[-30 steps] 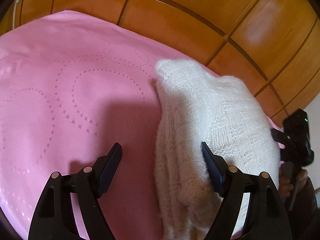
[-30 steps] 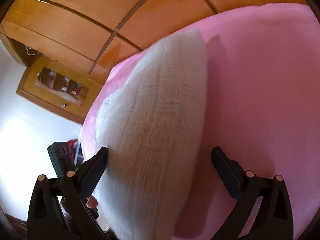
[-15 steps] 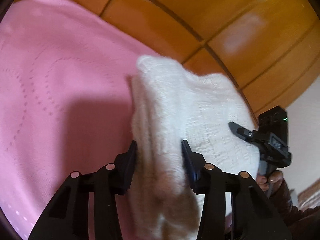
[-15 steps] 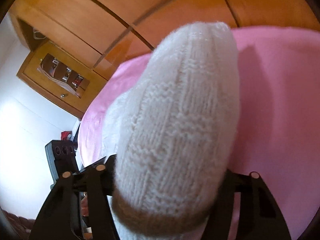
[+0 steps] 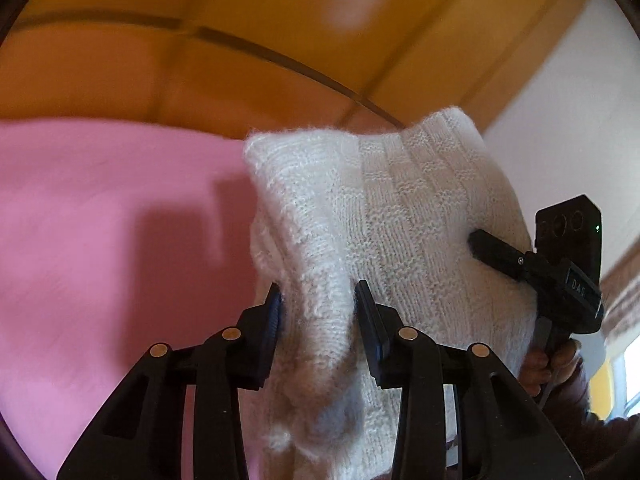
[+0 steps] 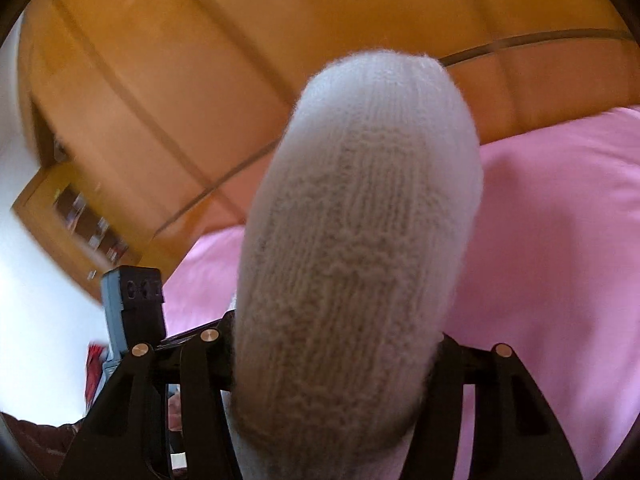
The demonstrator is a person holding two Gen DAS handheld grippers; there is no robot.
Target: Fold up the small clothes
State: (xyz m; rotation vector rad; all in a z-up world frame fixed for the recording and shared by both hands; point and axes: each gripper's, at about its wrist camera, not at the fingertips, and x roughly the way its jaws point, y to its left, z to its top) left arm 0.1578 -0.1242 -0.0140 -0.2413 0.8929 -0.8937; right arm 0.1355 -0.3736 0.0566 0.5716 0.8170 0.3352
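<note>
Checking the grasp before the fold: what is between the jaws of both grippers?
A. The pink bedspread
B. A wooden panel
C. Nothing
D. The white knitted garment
D: the left gripper and the right gripper both clamp folds of the white knitted garment, lifted above the pink bedspread.

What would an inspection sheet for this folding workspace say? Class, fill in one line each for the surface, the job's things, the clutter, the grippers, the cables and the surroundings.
Surface: pink blanket, with the garment's shadow on it.
Job's things: one white knitted garment, bunched and held above the blanket.
Clutter: nothing seen on the visible blanket.
Grippers: left gripper has its fingers pressed on a fold of the garment; right gripper is clamped on a thick roll of it, its jaws closing a little, its fingertips hidden by the knit.
Cables: nothing clearly seen.
Surroundings: wooden panelled wall behind; white wall to one side; a wooden shelf, blurred.
</note>
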